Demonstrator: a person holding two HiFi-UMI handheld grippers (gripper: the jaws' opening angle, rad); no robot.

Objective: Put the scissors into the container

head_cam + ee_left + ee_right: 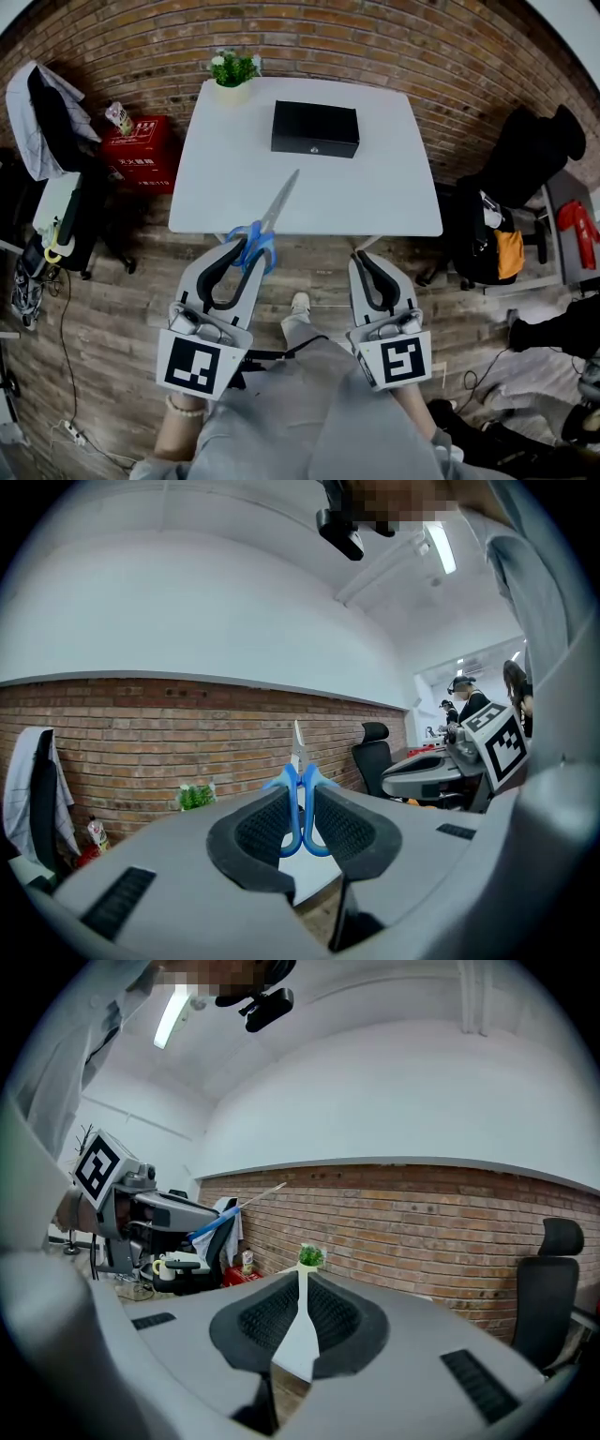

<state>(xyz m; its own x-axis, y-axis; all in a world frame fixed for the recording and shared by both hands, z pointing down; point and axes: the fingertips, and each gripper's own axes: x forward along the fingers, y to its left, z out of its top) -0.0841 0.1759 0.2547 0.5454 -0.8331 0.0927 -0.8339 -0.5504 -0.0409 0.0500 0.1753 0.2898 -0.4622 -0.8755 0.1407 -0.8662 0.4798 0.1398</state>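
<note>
Clamping the scissors [273,216], left hand-held gripper [246,246] points blades diagonally toward container [315,128]; right hand-held gripper [362,257] closed.

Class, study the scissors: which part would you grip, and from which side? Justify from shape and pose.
Probably the scissors by their blue handles, from the near end, as the left gripper does: the loops are thick and blunt, and the closed blades then point away toward the black container.
</note>
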